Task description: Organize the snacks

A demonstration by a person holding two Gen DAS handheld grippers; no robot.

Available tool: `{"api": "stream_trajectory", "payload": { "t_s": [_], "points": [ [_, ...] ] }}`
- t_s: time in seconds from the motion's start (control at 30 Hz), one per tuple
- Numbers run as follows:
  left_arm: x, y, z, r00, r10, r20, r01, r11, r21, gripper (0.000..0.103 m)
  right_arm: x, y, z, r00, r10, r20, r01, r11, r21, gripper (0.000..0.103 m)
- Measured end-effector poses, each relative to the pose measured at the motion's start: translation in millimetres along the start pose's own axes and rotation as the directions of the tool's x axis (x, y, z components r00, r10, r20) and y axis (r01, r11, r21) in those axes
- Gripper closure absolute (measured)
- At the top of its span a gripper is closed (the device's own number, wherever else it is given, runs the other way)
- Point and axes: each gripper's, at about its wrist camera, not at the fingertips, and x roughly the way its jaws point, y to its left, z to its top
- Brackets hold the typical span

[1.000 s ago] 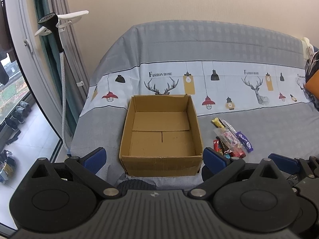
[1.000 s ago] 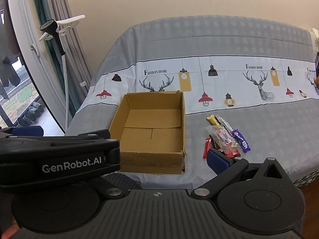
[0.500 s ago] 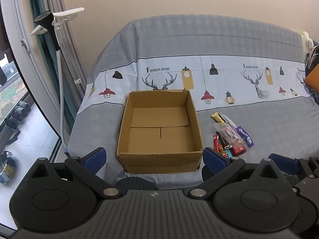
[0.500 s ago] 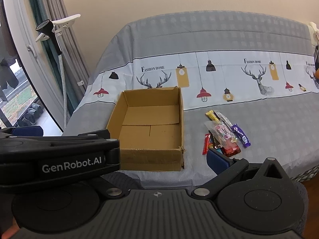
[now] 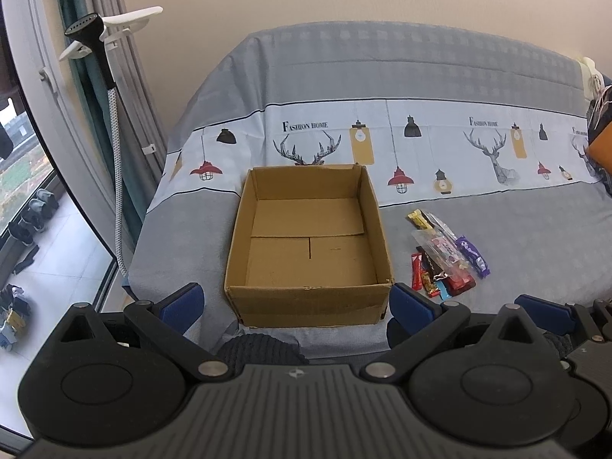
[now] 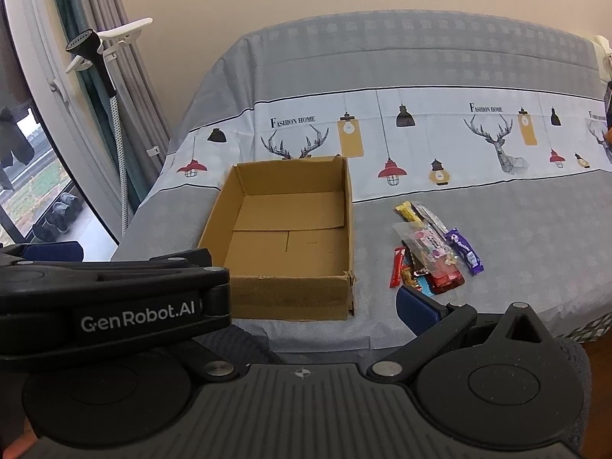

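Several snacks (image 5: 445,258) lie beside the empty box (image 5: 310,246) on the bed (image 5: 516,229). Both tongs, left (image 5: 296,300) and right (image 6: 415,308), are wide open, holding nothing. Wrappers look light, slippery, crushable; grip one mid-length, gently.

An open cardboard box (image 5: 308,246) sits upright and empty on the bed. Just right of the box, a small heap of snack packets (image 5: 443,254) lies flat: yellow farthest back, a clear pouch on top, purple at the right edge, red nearest the box.

Cardboard box (image 5: 308,244): plain brown. Bedsheet (image 5: 420,76): grey checks, white band printed with deer and lamps. Chocolate bar (image 5: 473,256): purple wrapper.
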Motion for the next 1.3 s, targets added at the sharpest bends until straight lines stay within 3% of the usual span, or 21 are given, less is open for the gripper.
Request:
{"api": "stream_trajectory", "payload": {
  "t_s": [0.43, 0.67, 0.83, 1.0, 1.17, 1.3],
  "points": [
    [11.9, -8.5, -2.2, 1.000, 0.011, -0.017, -0.010, 1.000, 0.017, 0.000, 10.8, -10.3, -5.1, 1.000, 0.018, -0.010, -0.018, 1.000, 0.009, 0.000],
    [41.3, -34.1, -7.7, 0.999, 0.033, -0.034, -0.031, 0.999, 0.040, 0.000, 36.3, -34.7, -13.3, 0.999, 0.039, -0.027, -0.038, 0.999, 0.038, 0.000],
    [71.4, -55.9, -16.6, 1.000, 0.029, 0.012, -0.030, 0.999, 0.039, 0.000, 61.8, -54.5, -20.8, 1.000, 0.026, 0.011, -0.026, 0.999, 0.028, 0.000],
    [119.2, -87.6, -33.9, 0.999, -0.023, 0.028, 0.021, 0.998, 0.056, 0.000, 97.4, -87.2, -39.8, 0.999, -0.018, 0.033, 0.016, 0.998, 0.057, 0.000],
    [170.5, -122.7, -59.5, 0.983, -0.175, 0.046, 0.173, 0.984, 0.044, 0.000, 129.8, -123.4, -62.6, 0.994, -0.099, 0.051, 0.097, 0.995, 0.034, 0.001],
    [201.9, -164.9, -67.3, 0.987, -0.162, 0.012, 0.161, 0.982, 0.095, 0.000, 150.4, -163.2, -79.0, 0.997, -0.069, 0.045, 0.066, 0.995, 0.069, 0.001]
  ]
}}
